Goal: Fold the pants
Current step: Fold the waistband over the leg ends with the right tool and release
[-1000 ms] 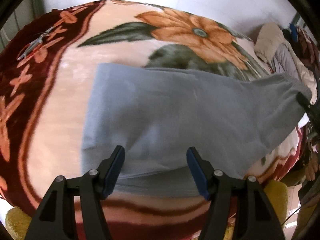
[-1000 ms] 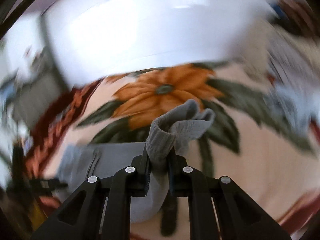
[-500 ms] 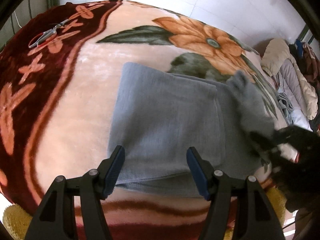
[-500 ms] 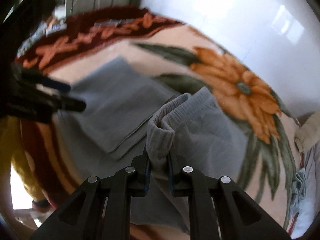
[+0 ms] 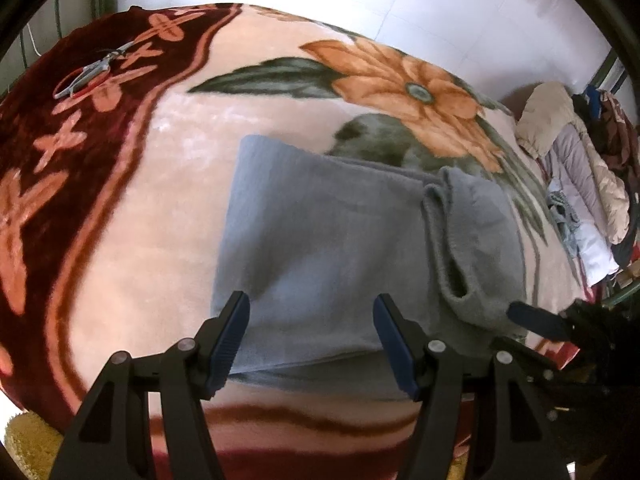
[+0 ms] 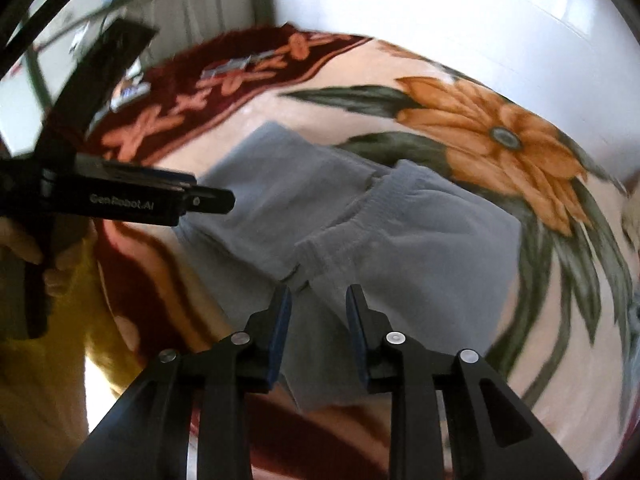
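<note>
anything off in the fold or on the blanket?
The waistband end lies bunched on the grey pants, its hem gaping and skewed against the layer beneath, so the fold isn't flat. Scissors lie loose on the blanket's dark red border.

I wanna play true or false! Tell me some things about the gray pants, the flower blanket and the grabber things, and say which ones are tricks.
1. The gray pants lie on a blanket with a big orange flower. True.
2. The right gripper is squeezing the pants' waistband. False: its jaws have just been opening, and the waistband lies let go on the pants.
3. The left gripper has its jaws wide apart with nothing pinched. True.
4. Scissors rest on top of the pants. False: they lie far off on the blanket's dark red border.
5. The pants are bright yellow. False: they are gray.
</note>
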Demonstrator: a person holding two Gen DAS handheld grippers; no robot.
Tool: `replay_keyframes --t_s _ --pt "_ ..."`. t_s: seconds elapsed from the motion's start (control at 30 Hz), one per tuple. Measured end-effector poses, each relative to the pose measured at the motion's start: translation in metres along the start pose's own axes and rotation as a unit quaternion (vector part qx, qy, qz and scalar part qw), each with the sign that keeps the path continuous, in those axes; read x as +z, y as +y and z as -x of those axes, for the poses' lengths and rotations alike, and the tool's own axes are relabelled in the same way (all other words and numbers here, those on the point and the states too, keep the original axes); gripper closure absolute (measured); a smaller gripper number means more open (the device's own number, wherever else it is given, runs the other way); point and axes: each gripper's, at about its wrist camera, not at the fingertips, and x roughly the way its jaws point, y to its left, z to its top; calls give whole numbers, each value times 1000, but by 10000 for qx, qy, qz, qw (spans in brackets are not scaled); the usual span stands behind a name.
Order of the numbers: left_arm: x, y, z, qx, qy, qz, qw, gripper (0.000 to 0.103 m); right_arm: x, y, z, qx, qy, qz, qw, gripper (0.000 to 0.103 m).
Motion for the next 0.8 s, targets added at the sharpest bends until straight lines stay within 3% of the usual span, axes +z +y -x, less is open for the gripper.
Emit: replay_keyframes --t_s 0.13,0.23,0.43,0.6,0.8 --pt "7 -18 4 -207 -36 -98 9997 35 -5 -29 10 -238 -162 -636 9976 74" --pt "12 -36 4 -388 -39 -235 9990 35 -7 -48 3 -563 -25 -973 9937 74" --pt "11 -70 -9 -532 45 -608 9967 35 -21 -66 -20 -578 273 -1366 9886 74" --pt "-6 -69 -42 -162 477 -724 9961 35 -44 -75 -36 -632 586 -1581 9837 74" --pt "-18 -74 -49 43 382 -1154 9926 34 -49 -76 -41 -646 601 -1600 9832 74"
